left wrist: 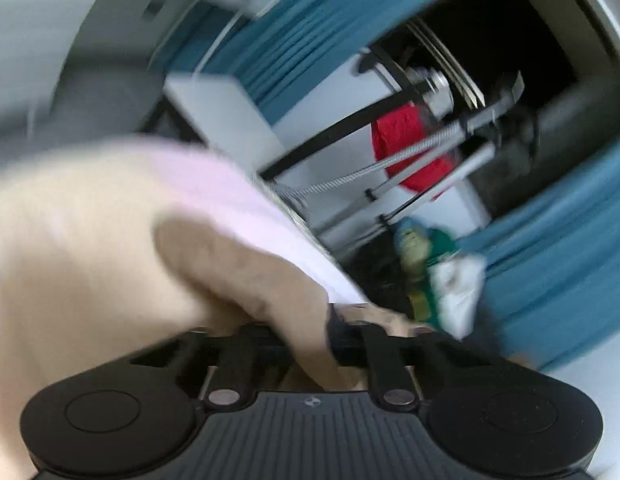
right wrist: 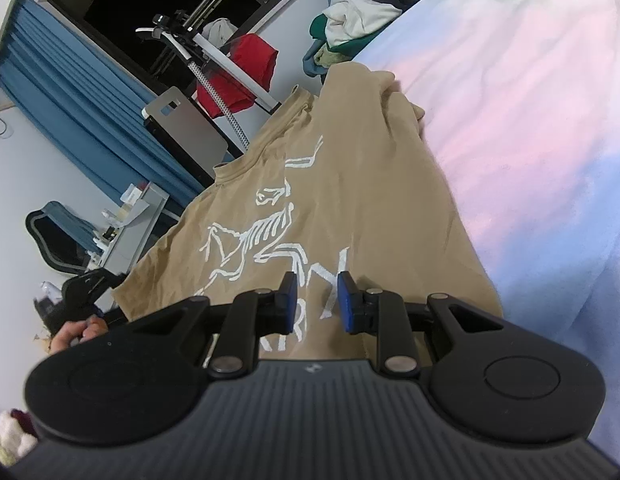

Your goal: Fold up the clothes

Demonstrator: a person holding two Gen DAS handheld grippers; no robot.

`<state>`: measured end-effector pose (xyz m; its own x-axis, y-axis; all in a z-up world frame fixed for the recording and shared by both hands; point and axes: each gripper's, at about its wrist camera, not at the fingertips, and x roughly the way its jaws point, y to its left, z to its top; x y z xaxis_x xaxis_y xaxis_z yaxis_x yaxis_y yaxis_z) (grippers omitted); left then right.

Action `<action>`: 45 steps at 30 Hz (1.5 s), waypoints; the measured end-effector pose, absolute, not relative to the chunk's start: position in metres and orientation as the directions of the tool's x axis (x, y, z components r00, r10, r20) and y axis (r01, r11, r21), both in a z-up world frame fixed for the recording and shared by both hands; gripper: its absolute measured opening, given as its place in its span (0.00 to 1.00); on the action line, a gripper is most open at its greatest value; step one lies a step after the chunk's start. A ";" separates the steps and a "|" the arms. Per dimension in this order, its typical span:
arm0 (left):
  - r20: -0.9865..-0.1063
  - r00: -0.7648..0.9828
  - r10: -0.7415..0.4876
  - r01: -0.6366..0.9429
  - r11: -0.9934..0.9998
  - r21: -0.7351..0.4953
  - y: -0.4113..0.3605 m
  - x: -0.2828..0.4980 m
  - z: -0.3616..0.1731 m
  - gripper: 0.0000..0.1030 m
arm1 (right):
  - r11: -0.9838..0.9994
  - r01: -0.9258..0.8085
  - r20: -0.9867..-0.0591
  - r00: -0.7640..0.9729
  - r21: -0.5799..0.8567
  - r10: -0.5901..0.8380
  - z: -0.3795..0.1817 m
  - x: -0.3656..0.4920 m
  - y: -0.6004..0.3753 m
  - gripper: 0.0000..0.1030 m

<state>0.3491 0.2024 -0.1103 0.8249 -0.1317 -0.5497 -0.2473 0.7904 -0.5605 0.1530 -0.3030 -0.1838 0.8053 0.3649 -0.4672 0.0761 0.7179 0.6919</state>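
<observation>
A tan T-shirt (right wrist: pixel 350 184) with a white skeleton print lies spread on the pastel pink and blue bed cover (right wrist: pixel 530 120). My right gripper (right wrist: pixel 317 300) hovers over its lower print, blue pads apart with nothing between them. At the shirt's left edge a hand (right wrist: pixel 75 332) holds my left gripper (right wrist: pixel 91 282). In the blurred left wrist view, a bunched fold of the tan T-shirt (left wrist: pixel 237 272) runs down between the fingers of the left gripper (left wrist: pixel 330 332), which are pinched on it and mostly hidden by the cloth.
A heap of white, green and dark clothes (right wrist: pixel 350 28) sits at the bed's far end. Beyond the bed stand a rack with a red garment (right wrist: pixel 245 76), blue curtains (right wrist: pixel 81 92), a desk (right wrist: pixel 129 224) and a chair (right wrist: pixel 57 236).
</observation>
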 end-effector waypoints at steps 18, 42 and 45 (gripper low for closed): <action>-0.723 0.691 0.015 -0.156 0.979 -0.129 0.160 0.204 -0.088 0.43 | 0.792 0.005 -0.488 0.790 0.610 0.371 -0.176 0.152 -0.285 0.25; -0.908 0.353 -0.227 0.294 0.948 -0.122 0.072 0.029 -0.112 0.57 | 0.848 0.152 -0.562 0.804 0.507 0.192 -0.131 0.062 -0.341 0.45; -0.915 0.325 -0.238 0.311 0.941 -0.134 0.066 0.021 -0.109 0.37 | 0.871 0.152 -0.581 0.795 0.467 0.173 -0.130 0.060 -0.337 0.45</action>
<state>0.0215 0.0664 -0.1094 0.3251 -0.2378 -0.9153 0.3110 0.9409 -0.1340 0.0601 -0.3368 -0.1299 0.7954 0.1731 -0.5808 0.1518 0.8709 0.4674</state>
